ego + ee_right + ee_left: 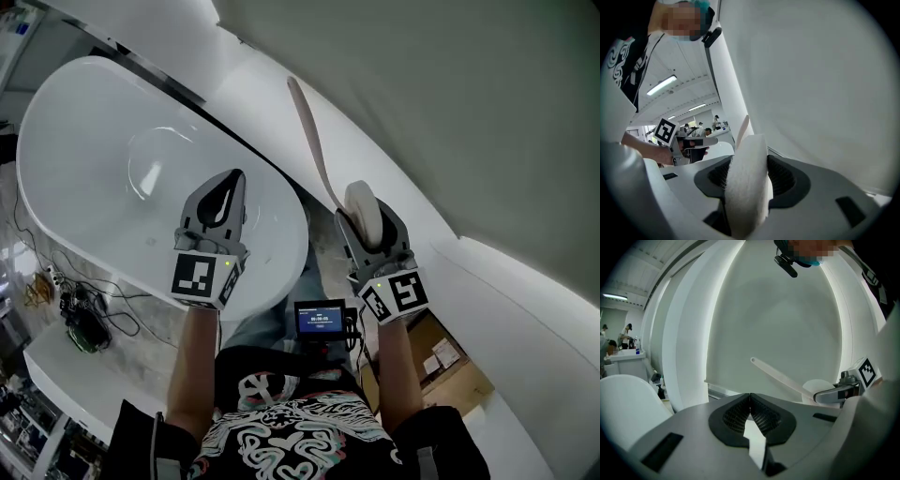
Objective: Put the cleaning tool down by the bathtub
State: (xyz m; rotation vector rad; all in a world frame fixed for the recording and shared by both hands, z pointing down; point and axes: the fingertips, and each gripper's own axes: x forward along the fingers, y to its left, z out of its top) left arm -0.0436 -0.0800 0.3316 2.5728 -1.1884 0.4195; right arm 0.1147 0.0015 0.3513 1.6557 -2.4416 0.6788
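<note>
The cleaning tool [314, 141] is a long pale handle with a round white fuzzy pad [364, 211] at its near end. My right gripper [367, 220] is shut on that pad [747, 183], and the handle [741, 129] sticks out beyond the jaws, also showing as the handle [780, 377] in the left gripper view. The white bathtub [84, 150] lies at the left of the head view. My left gripper [223, 202] hovers over the tub's near end, jaws shut with nothing between them [750, 416].
A curved white wall panel [375, 122] runs behind the tub and tool. A cardboard box [441, 361] lies on the floor at the lower right. Cables and a green circuit board [82, 333] lie left of the tub. A small screen [320, 318] hangs at my chest.
</note>
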